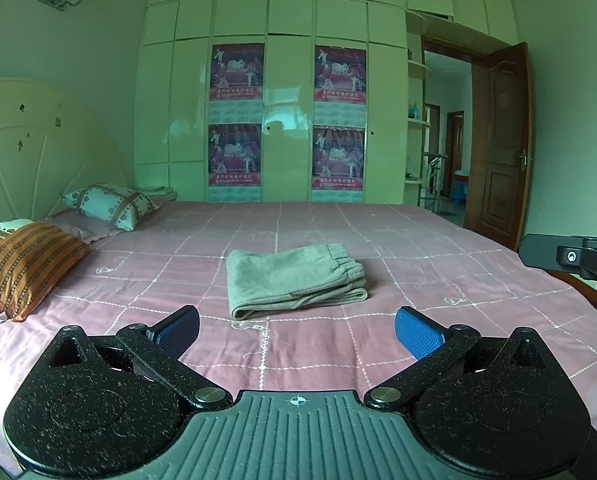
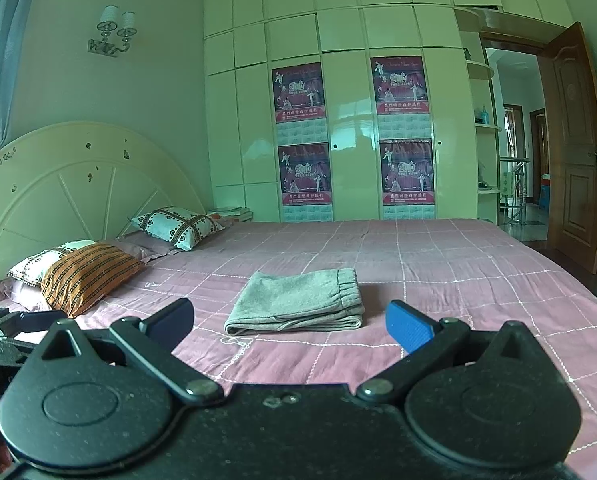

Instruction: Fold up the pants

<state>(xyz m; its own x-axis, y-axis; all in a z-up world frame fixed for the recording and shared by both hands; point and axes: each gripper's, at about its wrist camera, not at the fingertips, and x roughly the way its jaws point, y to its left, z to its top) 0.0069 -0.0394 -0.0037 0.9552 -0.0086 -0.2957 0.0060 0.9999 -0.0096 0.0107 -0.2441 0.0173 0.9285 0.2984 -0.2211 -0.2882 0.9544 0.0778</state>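
Observation:
Grey pants [image 1: 294, 278] lie folded into a compact rectangle on the pink checked bed sheet [image 1: 418, 240], elastic waistband to the right. They also show in the right wrist view [image 2: 298, 300]. My left gripper [image 1: 296, 330] is open and empty, held above the sheet, short of the pants. My right gripper [image 2: 290, 322] is open and empty too, also back from the pants. Part of the right gripper [image 1: 578, 260] shows at the right edge of the left wrist view, and the left gripper [image 2: 2, 332] shows at the left edge of the right wrist view.
Pillows [image 1: 22, 268] [image 2: 174, 226] lie at the bed's head on the left by a cream headboard [image 2: 78, 184]. A white wardrobe [image 1: 286, 80] with posters stands behind the bed. A brown door [image 2: 574, 152] is open at the right.

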